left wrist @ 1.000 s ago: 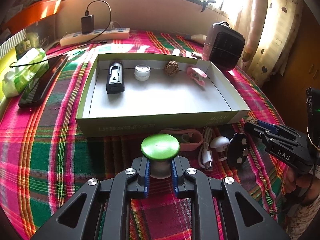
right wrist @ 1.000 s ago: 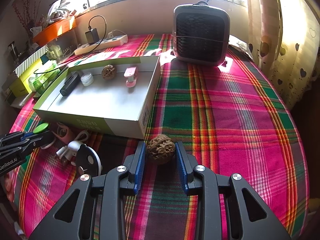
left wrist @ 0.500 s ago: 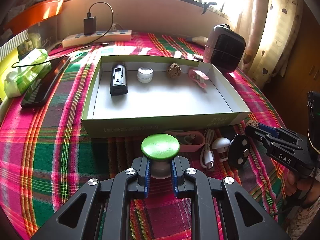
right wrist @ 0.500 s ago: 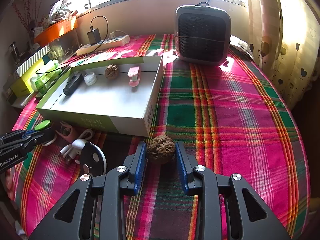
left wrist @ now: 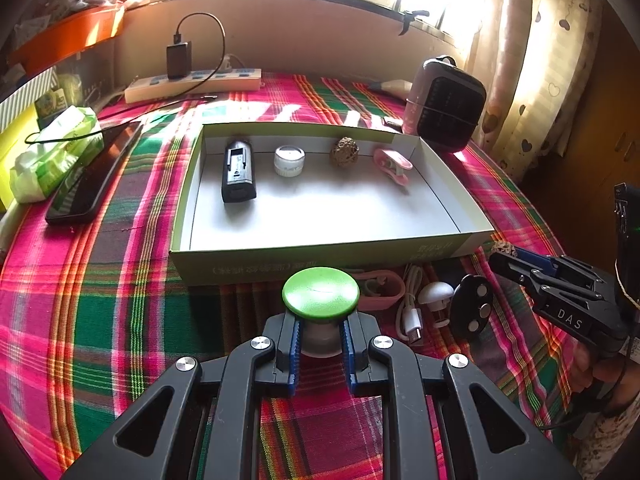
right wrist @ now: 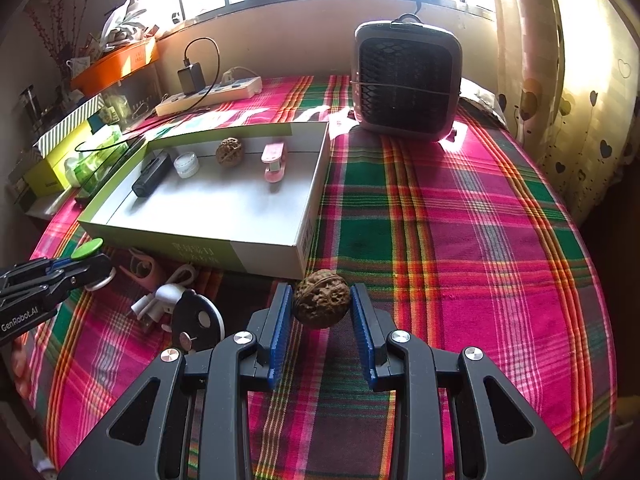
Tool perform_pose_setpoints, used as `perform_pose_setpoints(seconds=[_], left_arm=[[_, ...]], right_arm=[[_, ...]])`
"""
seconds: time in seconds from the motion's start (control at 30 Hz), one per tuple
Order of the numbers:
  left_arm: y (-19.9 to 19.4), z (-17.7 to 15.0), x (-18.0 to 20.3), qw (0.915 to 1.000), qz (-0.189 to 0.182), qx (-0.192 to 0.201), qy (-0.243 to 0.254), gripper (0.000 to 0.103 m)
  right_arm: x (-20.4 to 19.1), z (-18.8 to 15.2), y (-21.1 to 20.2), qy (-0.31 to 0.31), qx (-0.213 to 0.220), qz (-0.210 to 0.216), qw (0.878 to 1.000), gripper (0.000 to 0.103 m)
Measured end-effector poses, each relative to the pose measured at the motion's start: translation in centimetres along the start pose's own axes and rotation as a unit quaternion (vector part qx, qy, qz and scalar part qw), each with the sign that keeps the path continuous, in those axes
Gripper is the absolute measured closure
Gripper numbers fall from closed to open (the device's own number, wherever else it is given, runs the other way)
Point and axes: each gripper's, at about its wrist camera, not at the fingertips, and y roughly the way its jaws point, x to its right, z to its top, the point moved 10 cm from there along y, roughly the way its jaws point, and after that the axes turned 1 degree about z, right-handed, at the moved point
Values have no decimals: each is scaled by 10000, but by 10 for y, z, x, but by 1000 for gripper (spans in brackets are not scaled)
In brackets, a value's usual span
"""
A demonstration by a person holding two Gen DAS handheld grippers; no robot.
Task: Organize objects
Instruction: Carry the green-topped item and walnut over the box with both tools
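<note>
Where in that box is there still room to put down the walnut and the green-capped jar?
The box floor is bare across its whole near half. Only the far wall is lined: black case, white jar, walnut, pink clip. The cloth right of the box up to the fan is bare too. Just in front of the box it is crowded with cables.

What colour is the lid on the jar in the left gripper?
Bright green lid, best seen in the left wrist view.
</note>
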Motion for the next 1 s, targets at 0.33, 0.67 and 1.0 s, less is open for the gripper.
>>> perform_pose_setpoints(seconds=[0.33,0.67,1.0], left_arm=[[-7,9,1,9999,-50,82,63,88],[-11,33,0,9995,-91,253,185,88],[5,53,-7,9994,-103,257,211,88]], right_arm=[[-8,12,-9,17,124,118,9999,72],[-34,42,-12,-128,292,369,9988,72],[-70,67,15,-462,146,659,9966,72]])
